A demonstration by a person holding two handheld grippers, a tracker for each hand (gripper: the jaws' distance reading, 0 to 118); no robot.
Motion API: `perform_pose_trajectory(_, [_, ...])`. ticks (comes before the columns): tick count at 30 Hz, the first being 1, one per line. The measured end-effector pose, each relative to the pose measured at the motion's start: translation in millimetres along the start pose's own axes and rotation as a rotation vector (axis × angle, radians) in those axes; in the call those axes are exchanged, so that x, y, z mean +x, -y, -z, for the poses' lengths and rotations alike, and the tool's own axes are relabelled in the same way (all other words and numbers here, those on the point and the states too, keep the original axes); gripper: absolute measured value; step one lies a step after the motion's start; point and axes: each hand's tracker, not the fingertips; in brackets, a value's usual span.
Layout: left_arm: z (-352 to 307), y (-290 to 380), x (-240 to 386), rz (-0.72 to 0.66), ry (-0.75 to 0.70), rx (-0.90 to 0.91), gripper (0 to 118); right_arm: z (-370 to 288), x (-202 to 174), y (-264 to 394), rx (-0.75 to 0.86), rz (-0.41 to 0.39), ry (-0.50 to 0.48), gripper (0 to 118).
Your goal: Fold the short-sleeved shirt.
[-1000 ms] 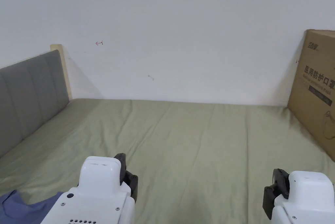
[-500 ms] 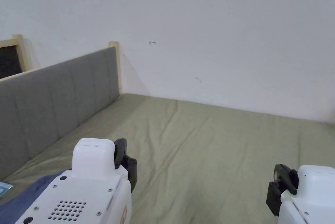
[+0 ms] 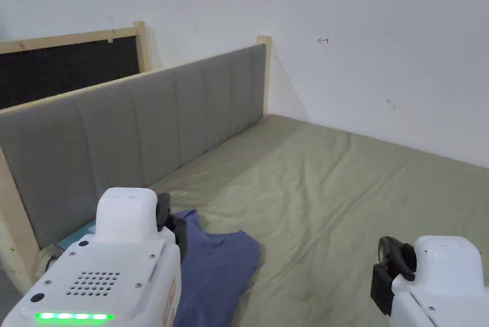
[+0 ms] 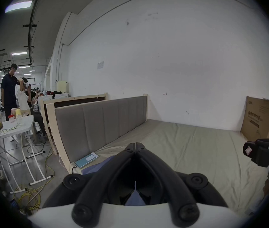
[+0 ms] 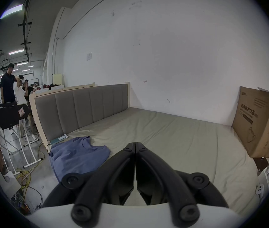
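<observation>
A blue short-sleeved shirt lies crumpled on the green bed sheet near the bed's left front corner, beside the grey headboard. In the right gripper view the shirt hangs partly over the bed edge. My left gripper hovers just above and in front of the shirt, jaws pressed together with nothing in them. My right gripper is held over bare sheet well to the right of the shirt, jaws also closed and empty.
A grey padded headboard runs along the left side. A phone-like flat device lies by the headboard next to the shirt. A cardboard box stands at the bed's right end. Folding tables, yellow cables and people are off to the left.
The head camera has swung left and slightly down, bringing the headboard and most of the blue shirt into sight; the box has left the head view. Both grippers keep about the same place.
</observation>
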Motion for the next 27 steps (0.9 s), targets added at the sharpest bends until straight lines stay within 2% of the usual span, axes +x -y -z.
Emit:
perform_pose_trajectory(6, [53.6, 45.9, -8.4, -0.086, 0.045, -0.113, 0, 21.9, -0.1, 15.0, -0.082, 0.016, 0.0, 1])
perform_pose_trajectory(7, [65.4, 59.8, -9.5, -0.081, 0.049, -0.161, 6, 26.2, 0.0, 19.3, -0.102, 0.023, -0.006, 1])
perform_pose_trajectory(8, [75.2, 71.2, -9.7, -0.081, 0.037, -0.207, 33, 31.6, 0.3, 23.0, -0.118, 0.024, -0.009, 1])
perform_pose_trajectory(10, [96.0, 94.1, -7.1, -0.019, 0.025, -0.312, 96, 40.2, -0.4, 31.3, -0.153, 0.02, -0.014, 1])
perform_pose_trajectory(11, [104.4, 103.7, -5.7, -0.003, 0.03, -0.328, 117, 43.5, -0.8, 34.4, -0.163, 0.018, -0.014, 1])
perform_pose_trajectory(14, [135.7, 125.7, -1.5, 0.002, 0.026, -0.343, 113, 57.1, -0.8, 43.7, -0.202, 0.017, -0.011, 1])
perform_pose_trajectory(17, [183.6, 145.6, -1.2, -0.029, 0.026, -0.513, 113, 68.5, 1.7, 52.1, -0.243, 0.021, -0.014, 1])
perform_pose_trajectory(21, [234.4, 178.3, -1.5, -0.076, 0.069, -0.604, 113, 76.6, 8.0, 63.7, -0.285, 0.004, 0.005, 1])
perform_pose_trajectory(24, [265.7, 208.8, -0.7, -0.061, 0.072, -0.798, 110, 81.7, 16.6, 70.0, -0.327, 0.027, 0.019, 1])
perform_pose_trajectory(25, [268.6, 217.6, 2.9, -0.016, 0.037, -0.822, 100, 82.4, 20.0, 71.6, -0.335, 0.04, 0.021, 1])
perform_pose_trajectory(26, [262.3, 216.5, 4.8, 0.008, 0.06, -0.739, 98, 82.9, 22.4, 73.0, -0.34, 0.046, 0.025, 1])
perform_pose_trajectory(27, [259.0, 212.6, 9.4, 0.013, 0.037, -0.739, 96, 83.5, 24.4, 74.5, -0.347, 0.049, 0.033, 1])
